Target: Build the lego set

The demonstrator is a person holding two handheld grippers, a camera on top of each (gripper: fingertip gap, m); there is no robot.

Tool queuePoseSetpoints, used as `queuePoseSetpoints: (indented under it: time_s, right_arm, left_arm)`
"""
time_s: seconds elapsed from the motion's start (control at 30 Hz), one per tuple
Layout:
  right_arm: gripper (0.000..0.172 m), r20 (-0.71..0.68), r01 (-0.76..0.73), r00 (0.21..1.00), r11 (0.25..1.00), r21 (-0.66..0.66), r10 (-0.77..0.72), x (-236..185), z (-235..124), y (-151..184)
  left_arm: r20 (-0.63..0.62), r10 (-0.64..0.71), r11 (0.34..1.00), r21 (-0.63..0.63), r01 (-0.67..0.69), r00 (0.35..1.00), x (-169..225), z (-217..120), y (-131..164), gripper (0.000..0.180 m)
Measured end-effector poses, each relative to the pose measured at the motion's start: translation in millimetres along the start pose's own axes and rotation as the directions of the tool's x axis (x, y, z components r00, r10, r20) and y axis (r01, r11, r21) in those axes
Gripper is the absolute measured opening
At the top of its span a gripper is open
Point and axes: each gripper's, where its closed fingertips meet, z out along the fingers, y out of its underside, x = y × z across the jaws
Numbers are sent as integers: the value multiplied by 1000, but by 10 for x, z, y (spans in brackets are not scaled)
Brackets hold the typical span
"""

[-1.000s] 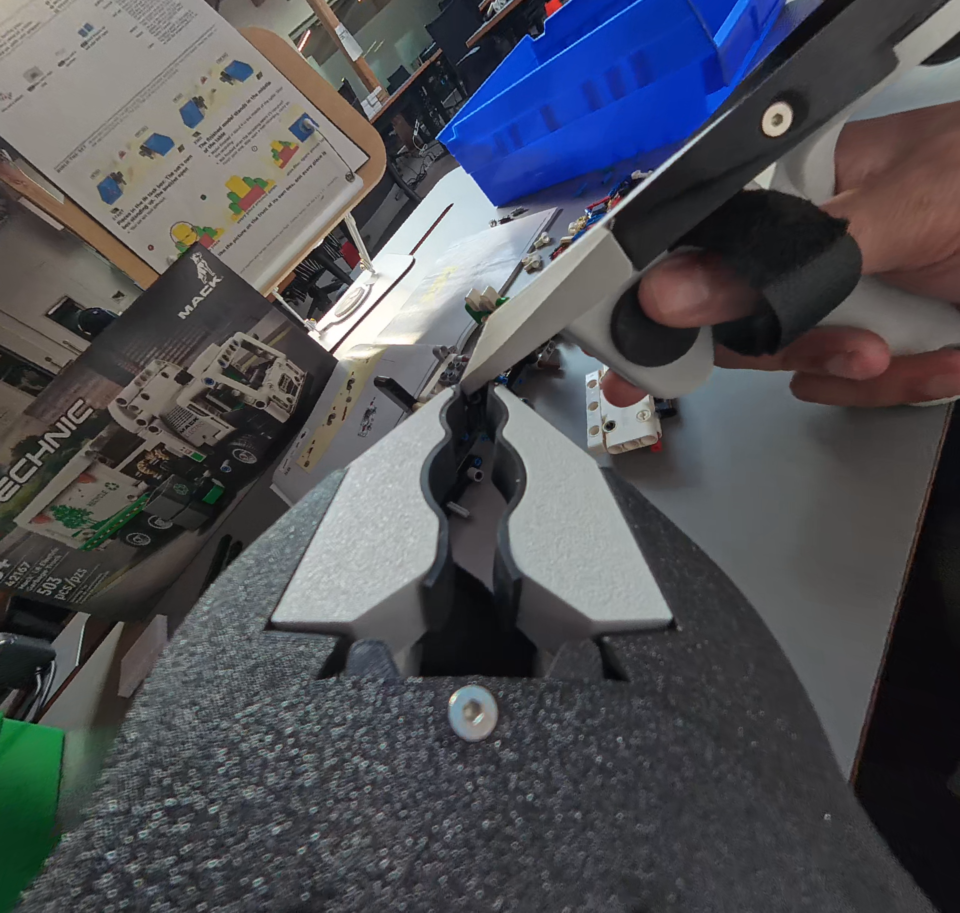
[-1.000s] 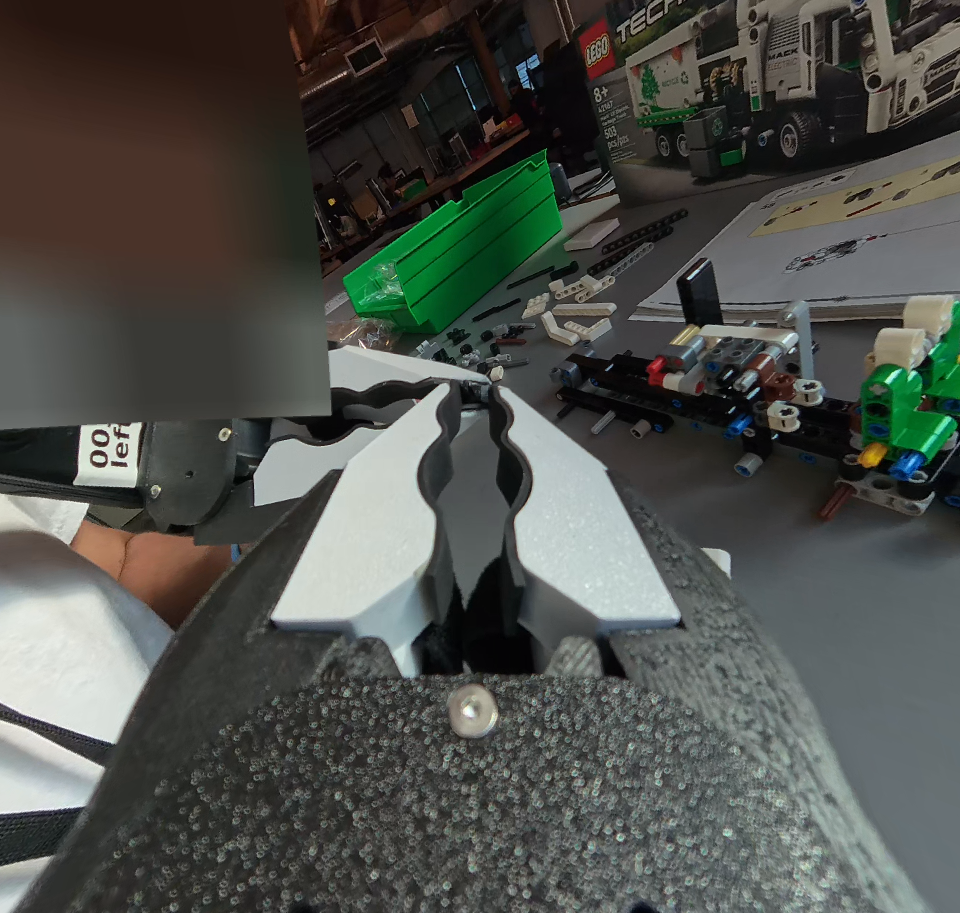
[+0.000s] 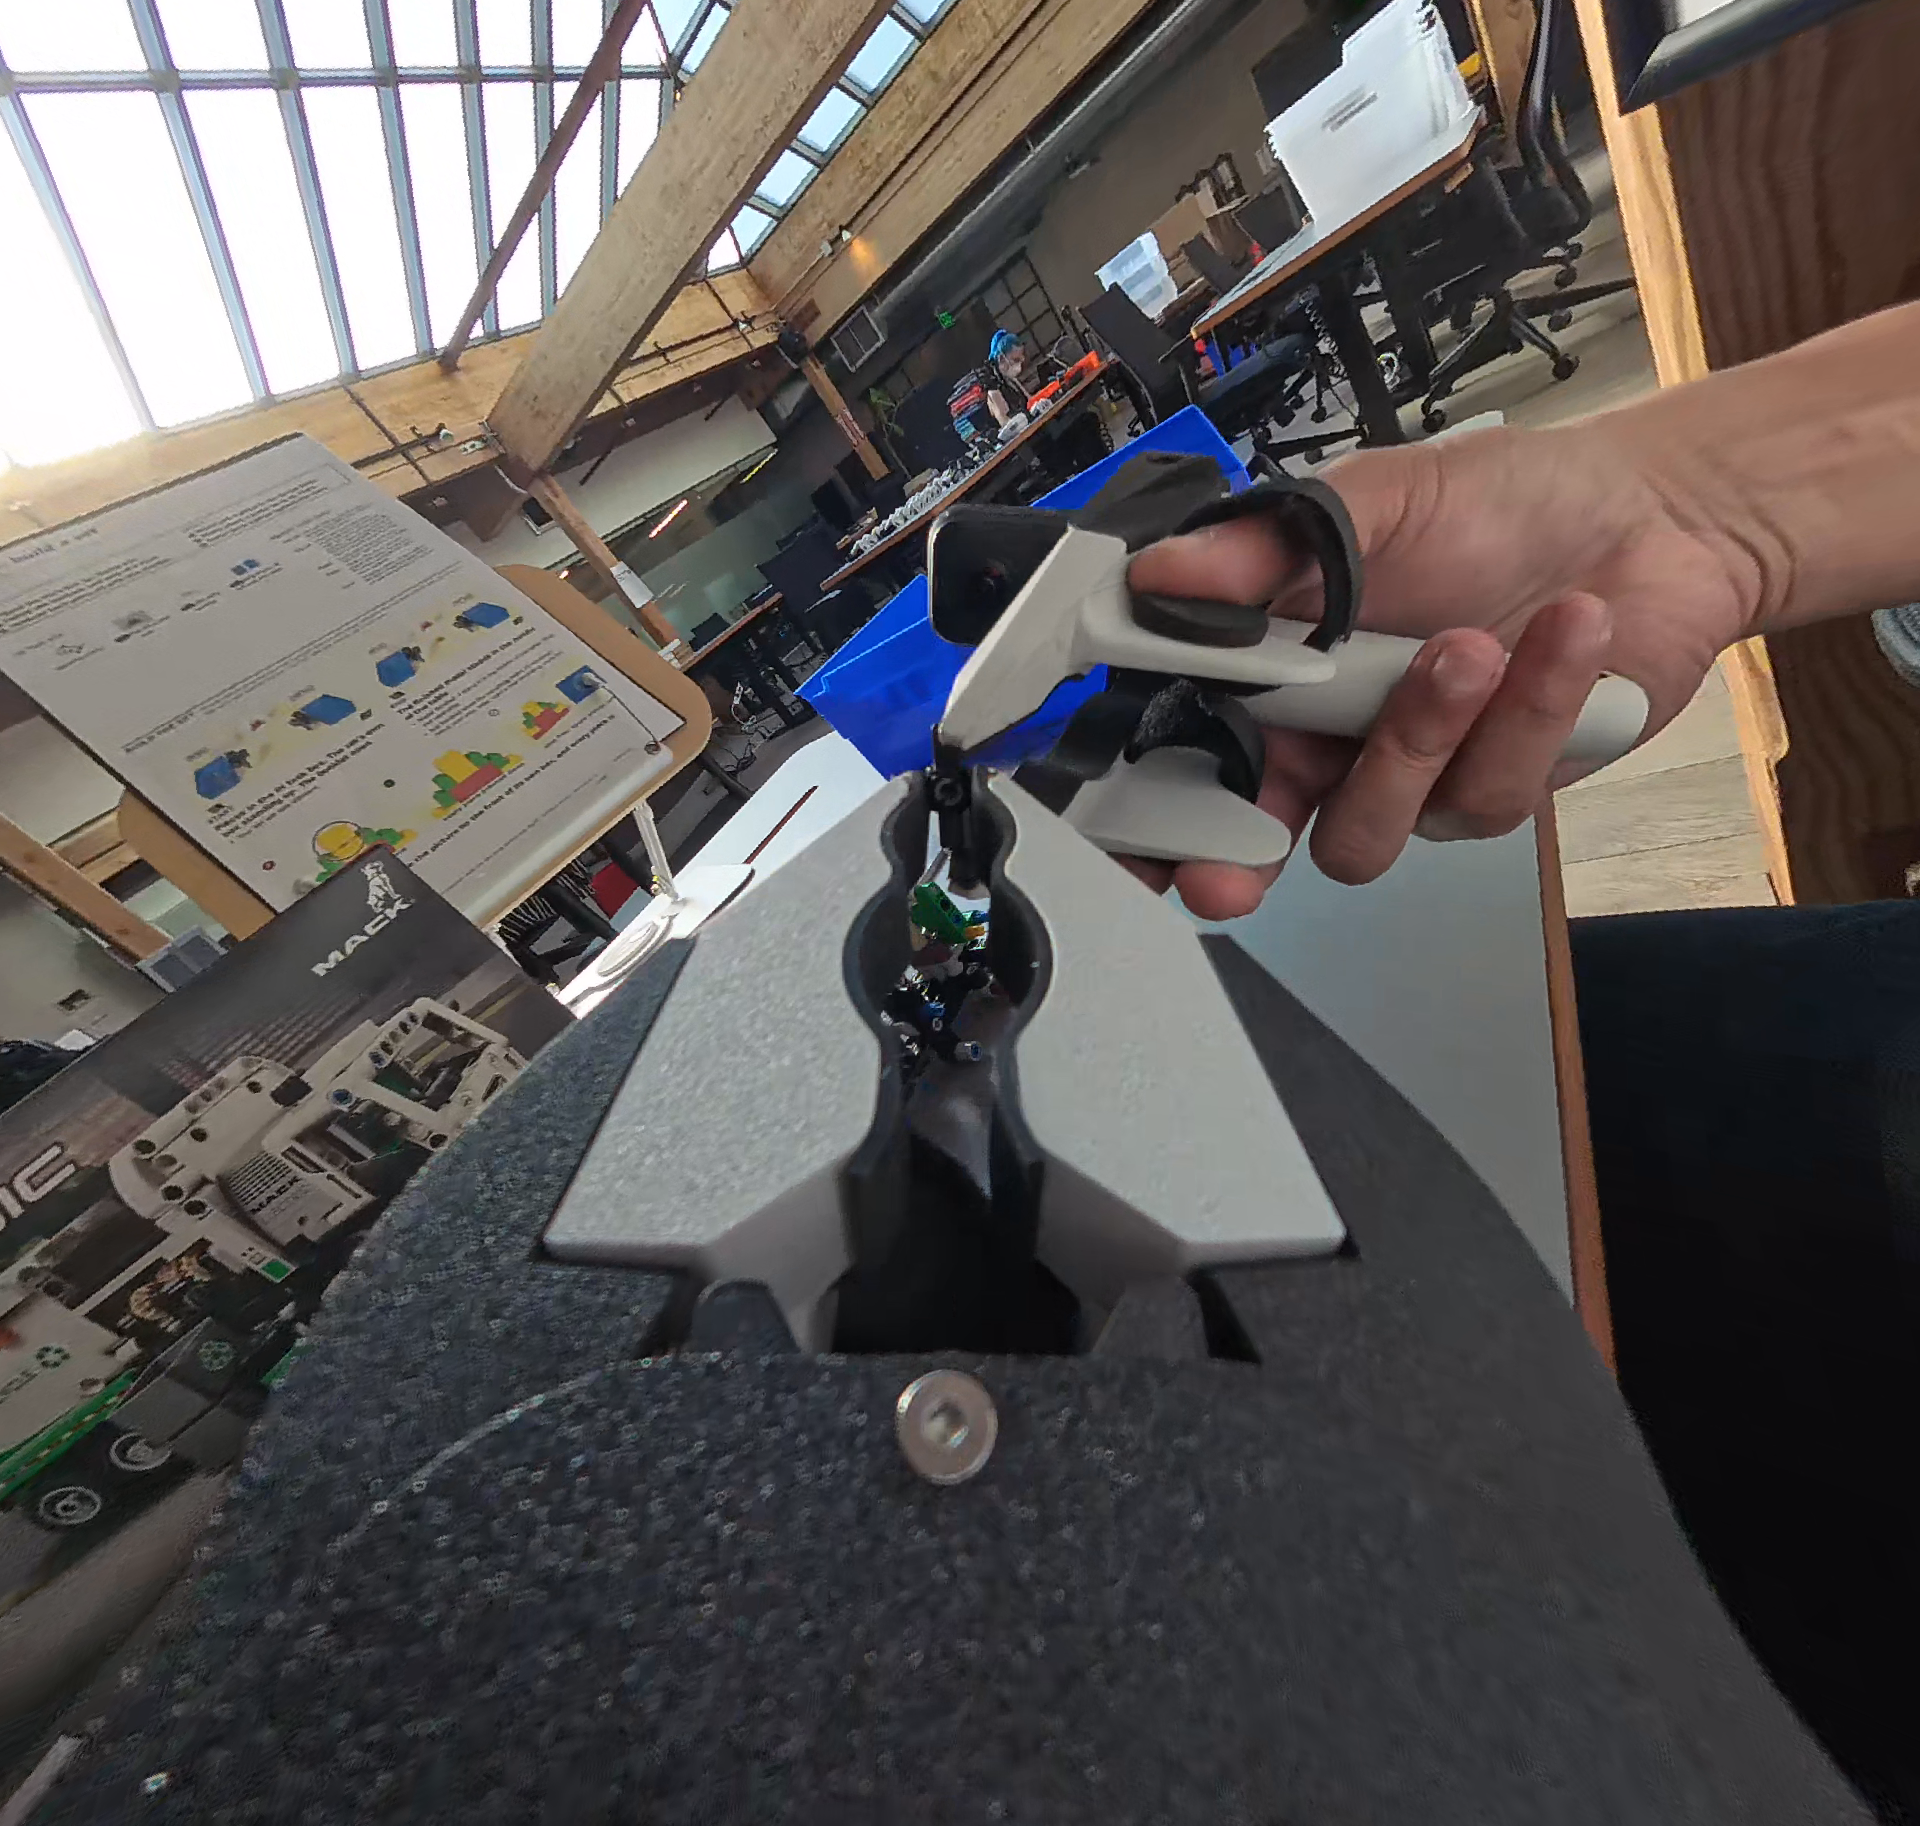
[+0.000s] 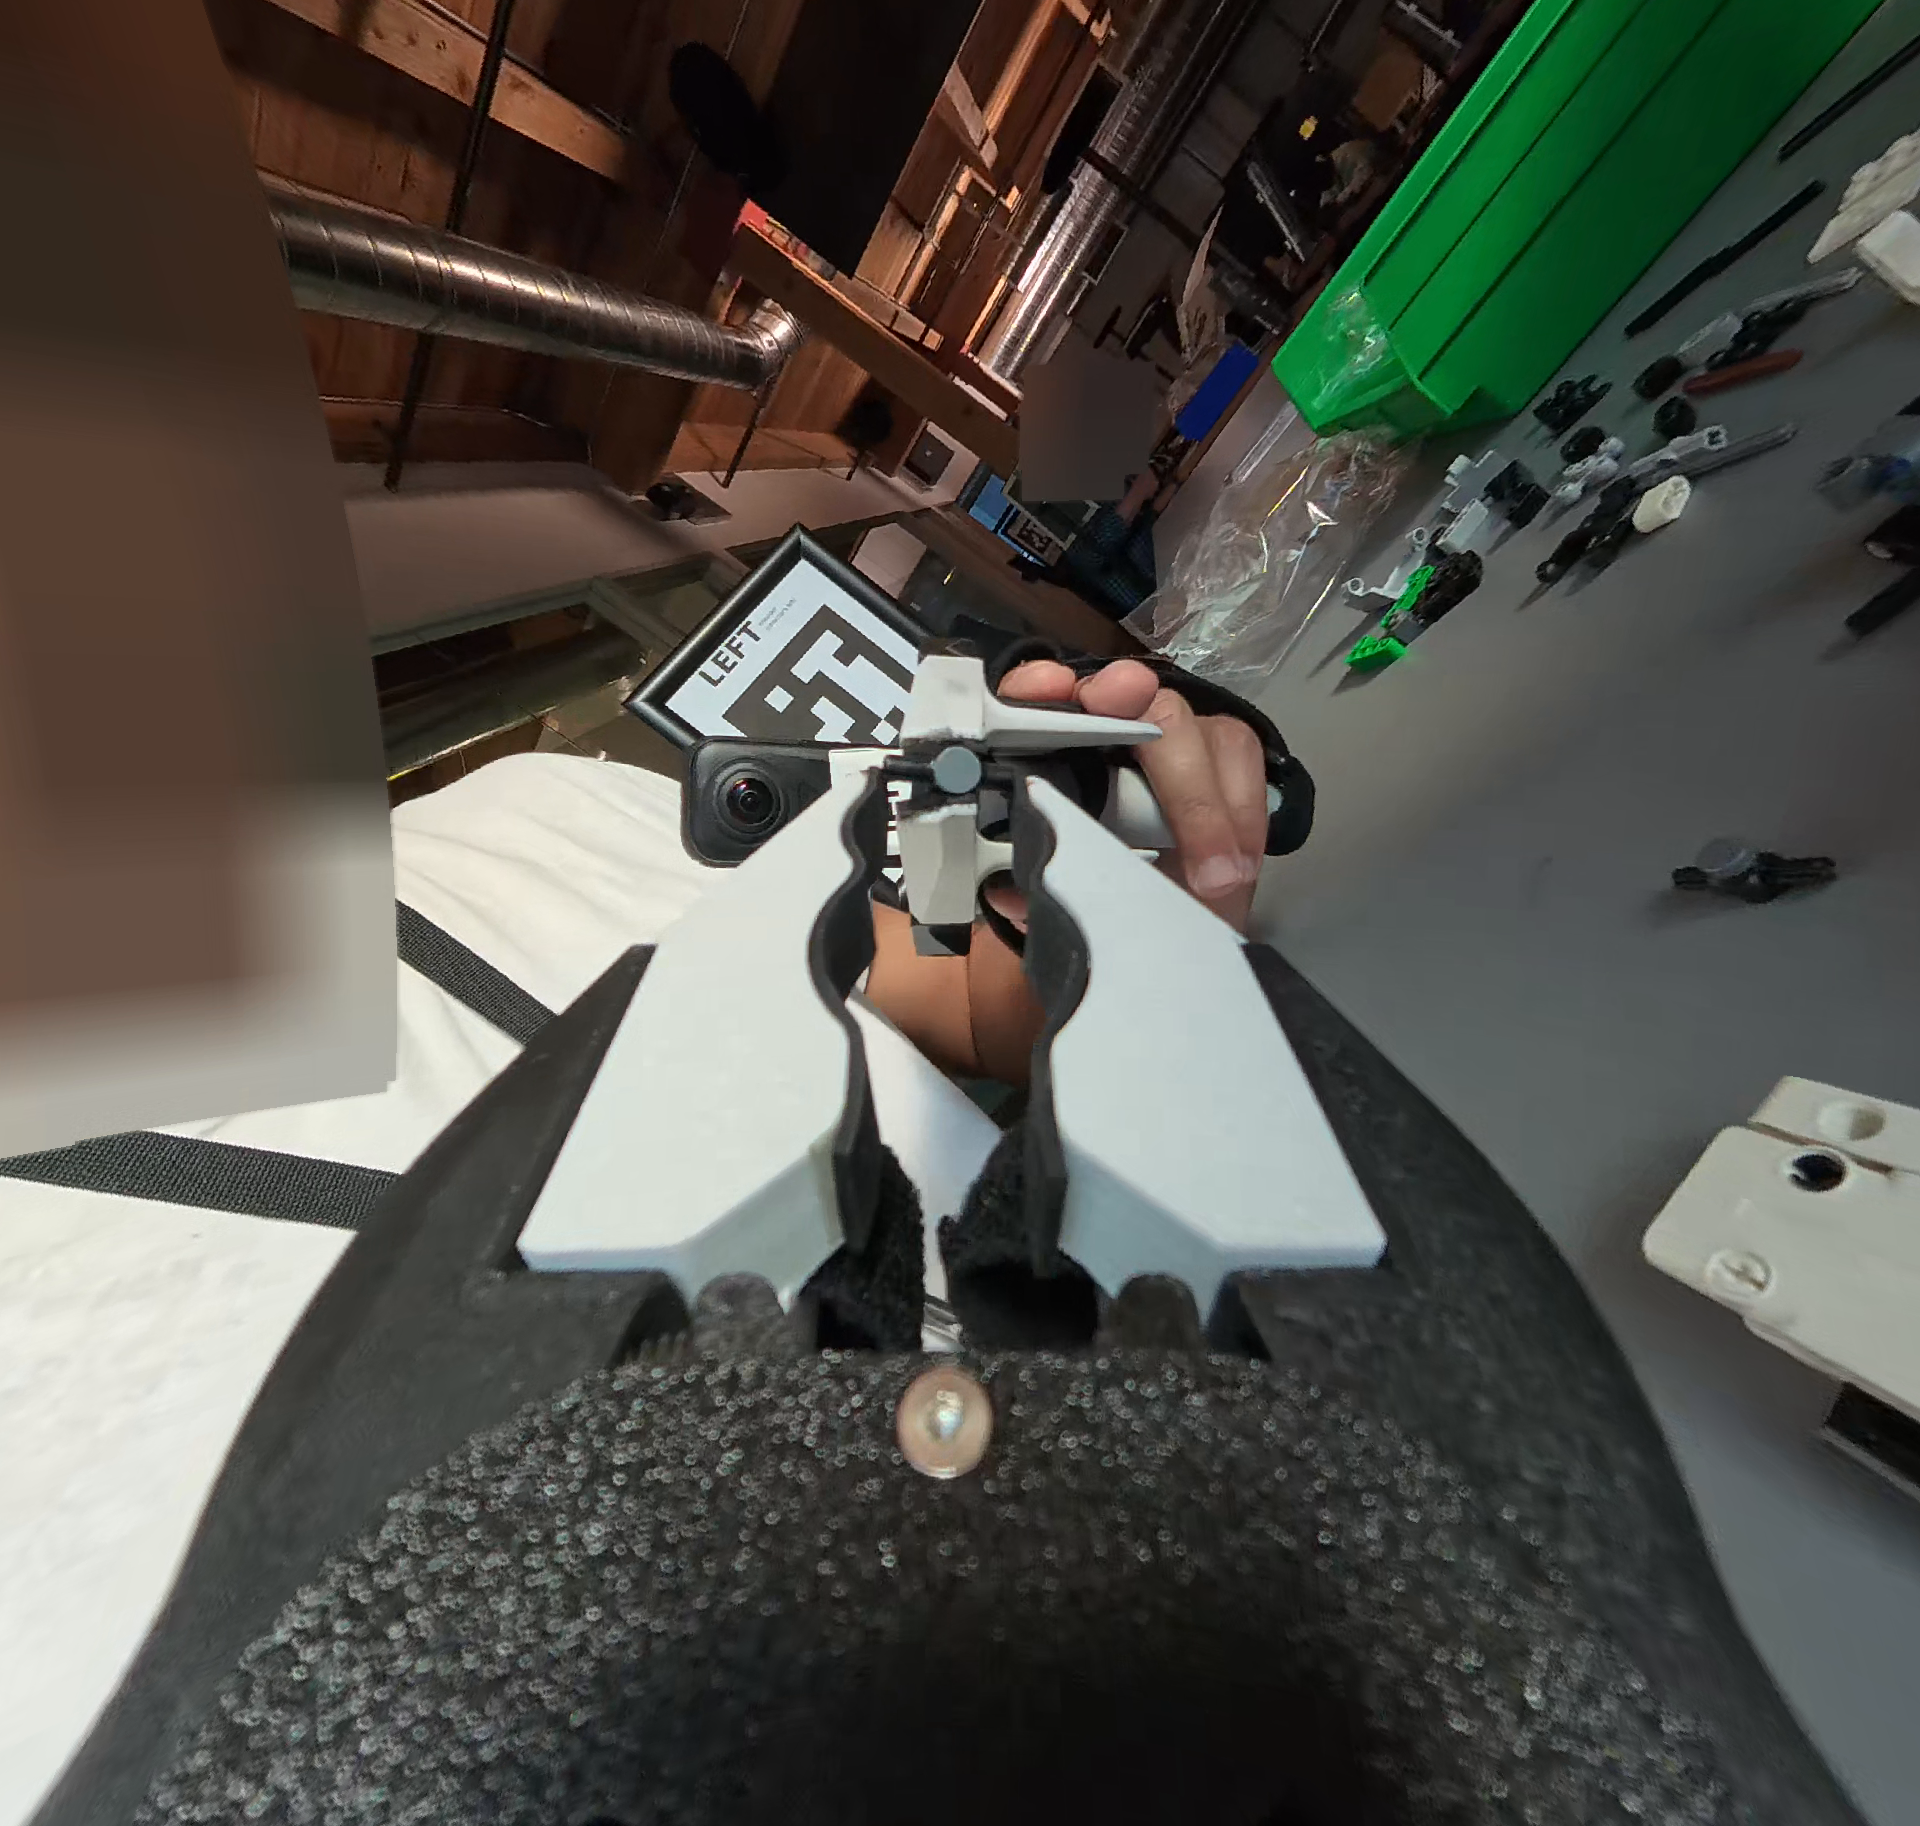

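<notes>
In the left wrist view my left gripper (image 3: 951, 802) is shut on a small black piece (image 3: 956, 836) pinched at its fingertips and held up off the table. The right gripper comes in from the right, held by a hand (image 3: 1507, 654). Its upper finger (image 3: 1029, 633) touches the top end of the piece. In the right wrist view my right gripper (image 4: 945, 789) faces the left gripper's fingertips (image 4: 940, 701). The piece shows there as a grey round end (image 4: 956, 768) on a thin black rod that reaches both right pads.
A blue bin (image 3: 894, 675), an instruction board (image 3: 312, 654) and a toy truck box (image 3: 260, 1101) stand behind. A green bin (image 4: 1558, 197), a plastic bag (image 4: 1268, 529), loose small parts (image 4: 1558, 488) and a white block (image 4: 1787, 1226) lie on the grey table (image 4: 1507, 945). My left and right fingertips are right by each other.
Both grippers have lifted off the table and tilted up. My right gripper opened wider, turned to face the left one, and now spans the piece that the left keeps gripped.
</notes>
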Motion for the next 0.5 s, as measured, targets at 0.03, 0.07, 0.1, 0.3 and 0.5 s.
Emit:
queuePoseSetpoints:
  time_s: [0.03,0.07,0.1,0.3,0.5]
  right_arm:
    - [22,-2,14,1000,1000,8,-14,-17,9,-2]
    - [24,3,31,1000,999,31,-31,-46,6,-31]
    - [26,12,24,1000,999,42,-24,-76,-1,-54]
    - [22,-57,62,996,998,8,-62,-68,20,-43]
    - [22,-459,224,854,970,-99,-244,402,-155,-183]
  left_arm:
    - [-1,2,1000,9,-2,1000,3,-17,-17,3]
    - [2,6,1000,20,-6,1000,1,-36,-41,4]
    - [4,12,1000,26,-12,1000,0,-52,-58,4]
    - [22,37,999,20,-38,999,-5,-72,-74,4]
    - [57,-76,986,-142,83,995,-150,-119,192,5]
